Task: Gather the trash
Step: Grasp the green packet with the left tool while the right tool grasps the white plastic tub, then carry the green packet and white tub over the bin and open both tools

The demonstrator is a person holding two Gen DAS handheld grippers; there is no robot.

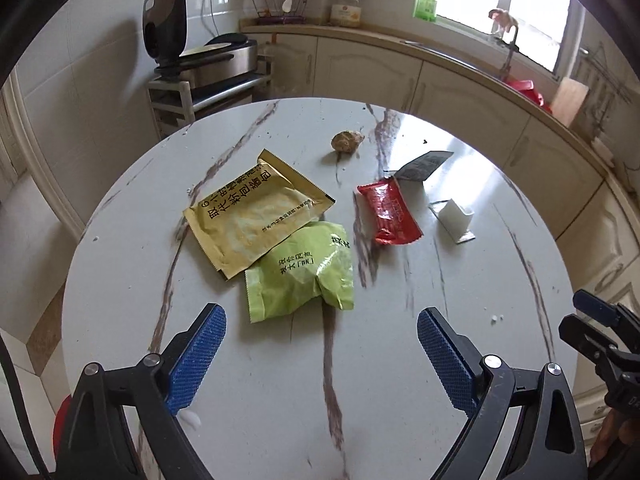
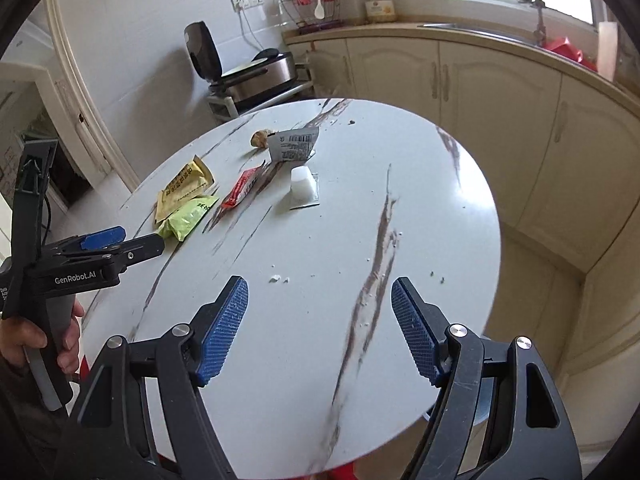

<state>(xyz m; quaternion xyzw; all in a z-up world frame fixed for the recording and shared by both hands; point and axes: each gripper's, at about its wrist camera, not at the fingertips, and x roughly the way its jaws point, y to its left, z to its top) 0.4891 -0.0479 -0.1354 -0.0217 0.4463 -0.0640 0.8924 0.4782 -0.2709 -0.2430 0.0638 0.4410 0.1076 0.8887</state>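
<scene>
Trash lies on a round marble table [image 1: 280, 360]: a yellow packet [image 1: 252, 212], a green packet [image 1: 304, 272] overlapping it, a red wrapper [image 1: 388, 212], a grey torn sachet [image 1: 424, 166], a white plastic cup on its lid [image 1: 454, 220] and a brown crumpled lump [image 1: 347, 140]. My left gripper [image 1: 320, 356] is open and empty, just short of the green packet. My right gripper [image 2: 320, 328] is open and empty over the table's near side, far from the trash. The same items show in the right wrist view: yellow packet [image 2: 182, 190], green packet [image 2: 188, 216], red wrapper [image 2: 242, 188], sachet [image 2: 292, 144], cup [image 2: 302, 184].
White crumbs [image 2: 276, 279] dot the table. Cream cabinets [image 1: 460, 92] and a counter with a sink run behind and to the right. An appliance on a rack [image 1: 200, 60] stands by the back wall. Something red [image 2: 340, 474] sits below the table's near edge.
</scene>
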